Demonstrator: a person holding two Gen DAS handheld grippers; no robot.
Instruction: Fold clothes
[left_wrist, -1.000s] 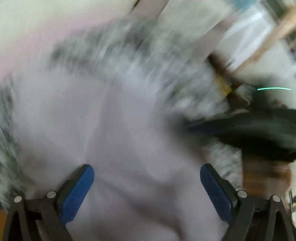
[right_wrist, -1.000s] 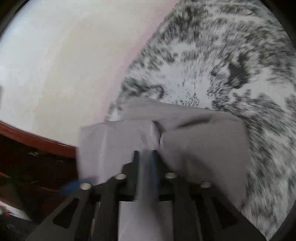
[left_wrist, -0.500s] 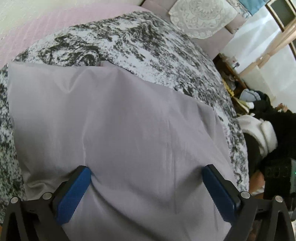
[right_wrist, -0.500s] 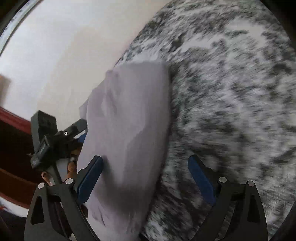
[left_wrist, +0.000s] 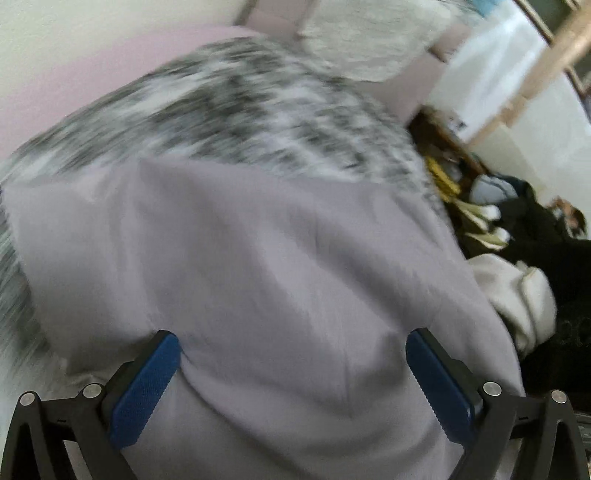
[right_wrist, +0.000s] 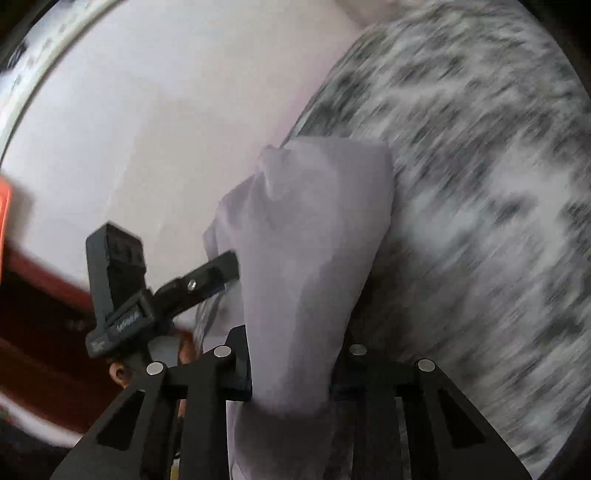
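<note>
Bedspread (left_wrist: 258, 110), mottled black and white, fills twelve o'clock. On it we see the lilac garment (left_wrist: 277, 277), spreading from centre to six o'clock. Our right gripper (right_wrist: 291, 373) has just closed, pinching its bunched fabric; our left gripper (left_wrist: 291, 387) stands wide over the cloth, pressing nothing.

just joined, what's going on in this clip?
A person is folding a plain lilac-grey cloth garment on a bed covered with a black-and-white mottled blanket, a handheld gripper in each hand. The right gripper has just been closing, and its fingers now pinch a bunched part of the garment. The left gripper is open, blue-padded fingers spread wide with cloth between them but not clamped. Both views are motion-blurred.
</note>
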